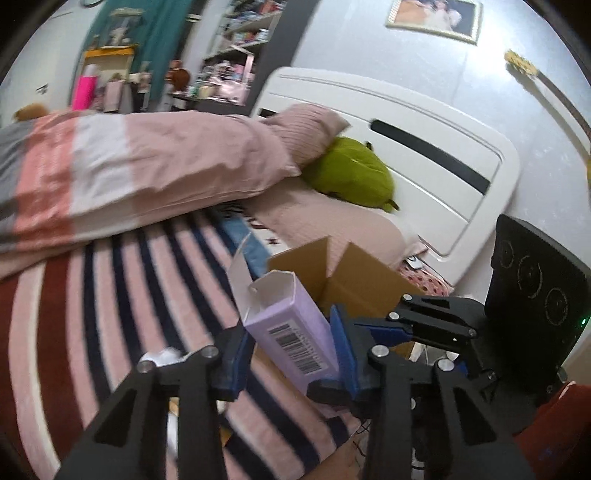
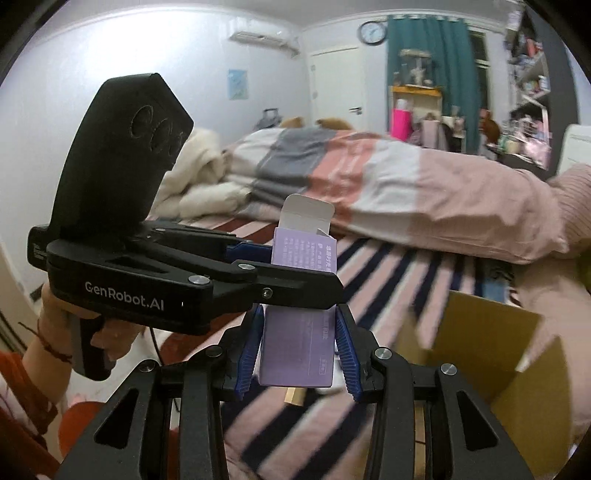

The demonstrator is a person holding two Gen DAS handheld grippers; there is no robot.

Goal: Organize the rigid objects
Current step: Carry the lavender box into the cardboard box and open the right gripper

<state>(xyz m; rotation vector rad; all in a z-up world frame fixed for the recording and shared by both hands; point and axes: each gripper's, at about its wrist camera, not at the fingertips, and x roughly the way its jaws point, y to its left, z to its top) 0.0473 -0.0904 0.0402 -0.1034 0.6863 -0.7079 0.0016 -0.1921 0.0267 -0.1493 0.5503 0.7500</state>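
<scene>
Both grippers, left [image 1: 291, 354] and right [image 2: 299, 350], pinch the lilac carton [image 1: 291, 325] between them.

A bedroom with a made-up bed and cluttered shelves.
Mid-frame, a pink, white and grey colour-block duvet [image 1: 110, 173] lies over a navy-and-pink striped blanket [image 1: 122, 314]; a green plush toy [image 1: 351, 173] leans against the white headboard [image 1: 424, 147]. Upper right: a round wall clock [image 2: 373, 32], teal curtains [image 2: 428, 55], possibly toys beneath.

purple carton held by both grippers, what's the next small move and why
Probably carry the purple carton across to the open cardboard box and lower it in. Both the left gripper and right gripper are clamped on it above the striped blanket, and the box stands open beside it.
</scene>
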